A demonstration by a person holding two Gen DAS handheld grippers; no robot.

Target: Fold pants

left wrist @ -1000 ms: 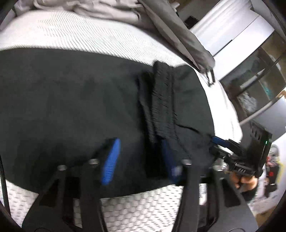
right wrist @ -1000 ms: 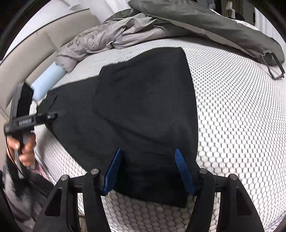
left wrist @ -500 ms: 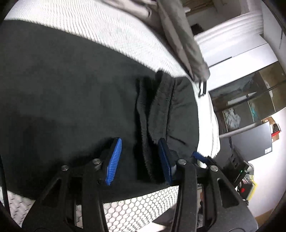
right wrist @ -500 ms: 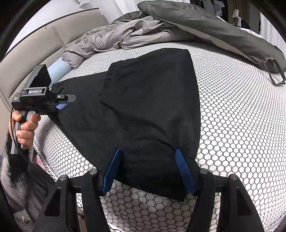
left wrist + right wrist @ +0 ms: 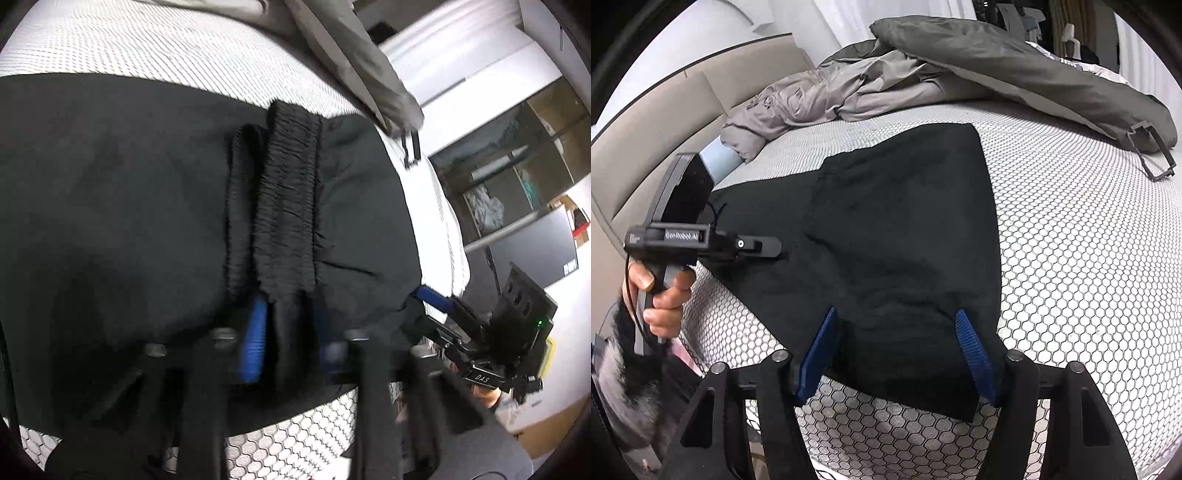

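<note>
Left tool (image 5: 290,338) has just been closing, pinching the black pants' (image 5: 905,229) gathered waistband (image 5: 291,206), while right tool (image 5: 897,354) gapes wide, straddling their hem on the bed (image 5: 1089,258).

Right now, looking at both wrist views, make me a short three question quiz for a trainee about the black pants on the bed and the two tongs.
1. True or false: the black fabric pants lie on the white honeycomb-mesh mattress.
2. Which tongs have fabric pinched between their blue pads? A) left tongs B) right tongs
3. Fill in: the left tongs grip the pants at the gathered elastic ______.

Key
1. True.
2. A. The left tongs have just been closing and now pinch a fold of the pants; the right tongs stand wide at the pants' near edge.
3. Waistband.
</note>
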